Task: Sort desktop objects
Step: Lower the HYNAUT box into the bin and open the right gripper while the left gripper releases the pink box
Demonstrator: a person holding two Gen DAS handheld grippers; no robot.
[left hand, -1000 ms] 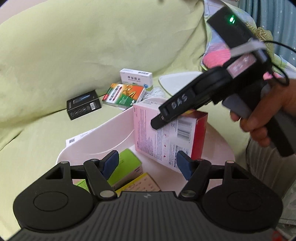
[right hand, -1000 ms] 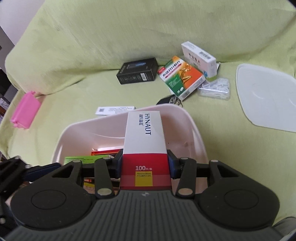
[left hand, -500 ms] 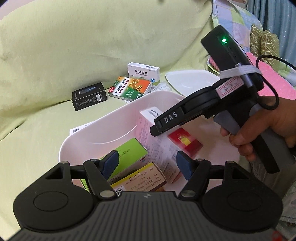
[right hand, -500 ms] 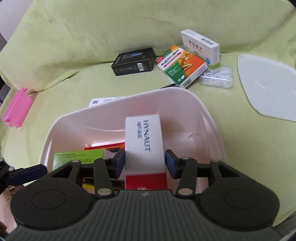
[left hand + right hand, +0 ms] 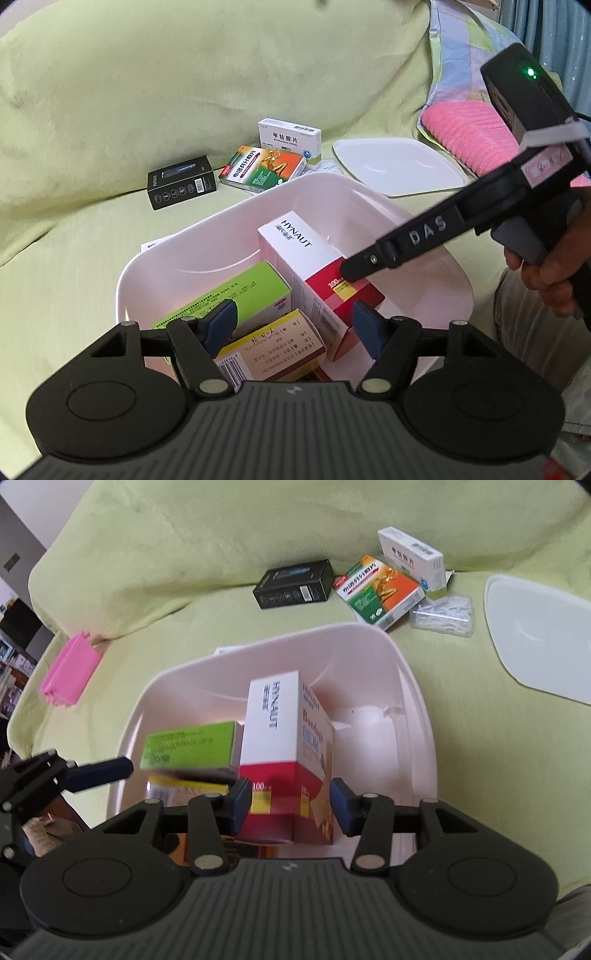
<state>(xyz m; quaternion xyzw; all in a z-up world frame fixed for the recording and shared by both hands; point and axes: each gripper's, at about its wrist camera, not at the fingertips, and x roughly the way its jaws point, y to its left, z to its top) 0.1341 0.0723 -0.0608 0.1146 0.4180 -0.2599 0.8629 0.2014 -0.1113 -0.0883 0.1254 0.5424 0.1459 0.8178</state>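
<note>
Across the green-covered sofa (image 5: 184, 554), reading left to right, a pink comb-like item (image 5: 68, 672) lay at the far left edge, then the black box (image 5: 293, 583), the orange-and-green box (image 5: 382, 590), the white tablet box (image 5: 410, 555), a clear packet (image 5: 445, 614) and the white lid (image 5: 535, 635) at the right edge. Nearer, the pink bin (image 5: 417, 709) sat mid-cushion. Inside it, the green box (image 5: 188, 744) lay left of the HYNAUT box (image 5: 280, 738), which rested against it. The left gripper (image 5: 291, 326) hovered over the bin's near rim, fingers spread and empty. The right gripper (image 5: 291, 805) had its fingers parted on either side of the HYNAUT box, apparently clear of it. By my judgement the release wanted a straight lift away, so neither pad caught the box or tipped it.
</note>
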